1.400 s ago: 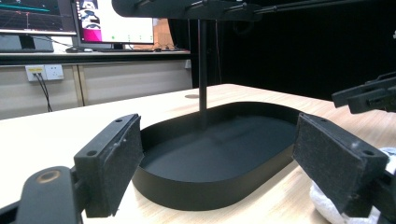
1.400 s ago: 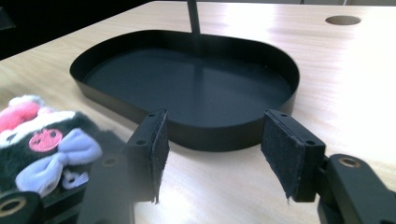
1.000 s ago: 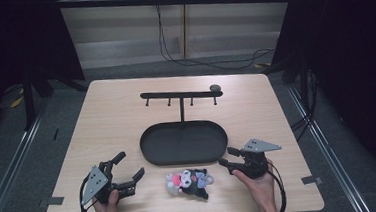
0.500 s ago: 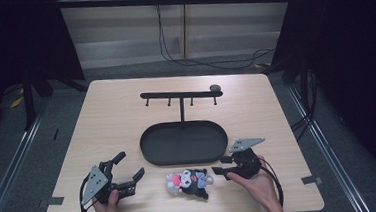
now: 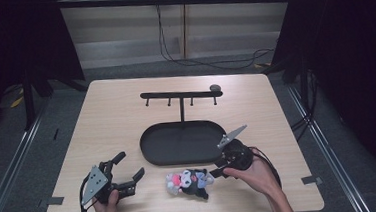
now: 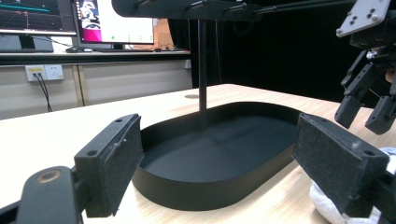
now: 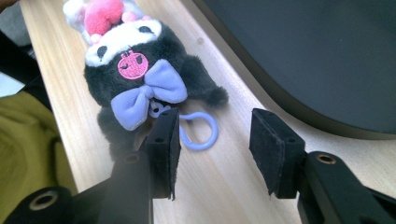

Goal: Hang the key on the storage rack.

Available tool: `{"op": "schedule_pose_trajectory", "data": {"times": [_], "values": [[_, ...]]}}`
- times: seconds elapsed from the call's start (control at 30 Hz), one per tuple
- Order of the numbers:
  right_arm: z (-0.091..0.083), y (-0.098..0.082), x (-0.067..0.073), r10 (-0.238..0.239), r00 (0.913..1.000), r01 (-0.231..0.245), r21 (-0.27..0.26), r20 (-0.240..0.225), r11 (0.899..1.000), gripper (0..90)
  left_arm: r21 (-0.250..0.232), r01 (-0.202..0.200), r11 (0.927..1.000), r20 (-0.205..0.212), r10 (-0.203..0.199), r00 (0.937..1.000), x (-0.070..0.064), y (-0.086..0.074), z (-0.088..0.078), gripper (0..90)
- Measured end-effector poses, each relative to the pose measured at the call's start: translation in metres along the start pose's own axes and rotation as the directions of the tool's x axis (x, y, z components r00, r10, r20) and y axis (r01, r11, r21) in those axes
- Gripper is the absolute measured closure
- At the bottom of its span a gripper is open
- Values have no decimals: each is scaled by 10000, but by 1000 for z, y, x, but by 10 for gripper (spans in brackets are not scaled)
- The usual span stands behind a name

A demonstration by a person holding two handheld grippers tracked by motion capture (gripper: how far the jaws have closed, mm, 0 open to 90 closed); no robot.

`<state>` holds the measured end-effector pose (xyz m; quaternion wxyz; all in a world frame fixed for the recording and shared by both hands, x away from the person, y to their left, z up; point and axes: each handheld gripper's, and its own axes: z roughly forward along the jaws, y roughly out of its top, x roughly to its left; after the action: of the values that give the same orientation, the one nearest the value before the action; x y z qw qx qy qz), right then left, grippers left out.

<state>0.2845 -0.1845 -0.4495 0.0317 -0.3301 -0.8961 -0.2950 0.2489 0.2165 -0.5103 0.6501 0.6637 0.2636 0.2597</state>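
A black plush toy [image 5: 189,181] with a pink hat and a purple bow lies on the table in front of the black oval tray [image 5: 149,151]. In the right gripper view the plush [image 7: 140,70] has a pale blue ring [image 7: 215,133] lying on the wood beside it. My right gripper [image 7: 217,140] is open, its left pad next to that ring and touching nothing. In the high view the right gripper [image 5: 214,173] points at the plush's right end. My left gripper [image 5: 131,163] rests open at the front left, and its jaws [image 6: 219,149] face the tray [image 6: 196,196].
A black stand [image 5: 180,94] with a bar of several hooks rises from the tray's far side, with a small dark knob [image 5: 215,88] on its right end. The table's front edge runs close behind both hands. Bare wood lies to the left and right of the tray.
My right gripper has moved left and down toward the plush, its jaws now at the ring. The left gripper has stayed in place.
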Motion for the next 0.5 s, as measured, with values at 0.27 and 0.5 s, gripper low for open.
{"op": "schedule_pose_trajectory", "data": {"times": [0.27, 0.5], "values": [[-2, 19, 0, -613, 9968, 654, 814, -522, 9945, 406, -2, 40, 10000, 13, -40, 10000, 0, 0, 0, 156], [12, 33, -1, -966, 9890, 1196, 2202, -1124, 9681, 485, -2, -39, 10000, 75, 39, 10000, 0, 0, 0, 156]]}}
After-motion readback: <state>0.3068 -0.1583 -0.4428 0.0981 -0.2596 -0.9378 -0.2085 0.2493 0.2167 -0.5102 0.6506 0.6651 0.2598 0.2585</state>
